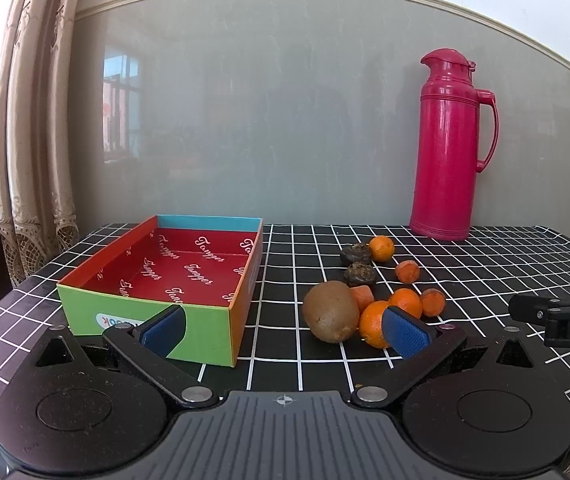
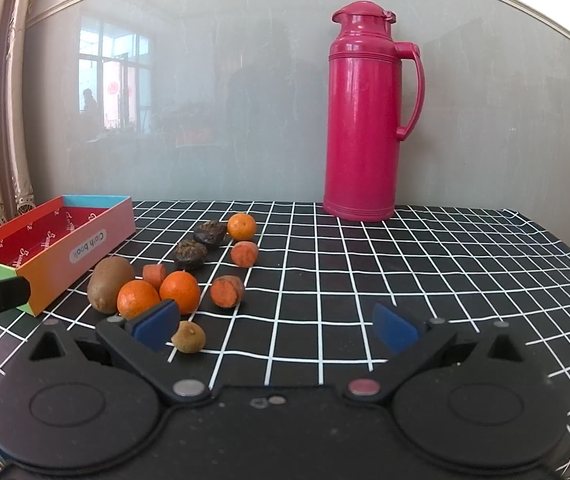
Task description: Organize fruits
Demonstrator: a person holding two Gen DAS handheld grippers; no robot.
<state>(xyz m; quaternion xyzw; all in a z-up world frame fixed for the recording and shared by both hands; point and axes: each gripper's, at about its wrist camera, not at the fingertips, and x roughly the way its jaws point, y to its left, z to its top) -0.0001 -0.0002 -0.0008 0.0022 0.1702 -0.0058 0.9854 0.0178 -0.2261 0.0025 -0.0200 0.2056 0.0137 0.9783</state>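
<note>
Kiwi (image 1: 331, 311) ahead between spread left jaws, right jaws released — nothing held

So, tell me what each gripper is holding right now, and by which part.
Nothing is held. The left gripper and the right gripper both stand open above the checked tablecloth, and every fruit, including the kiwi, lies loose.

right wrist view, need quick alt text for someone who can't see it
An open, empty right claw hovers low over a black grid tablecloth, facing scattered fruit: a kiwi, small oranges and cut carrot pieces. An empty colourful box sits left of the fruit, and a tall pink thermos stands behind.
</note>
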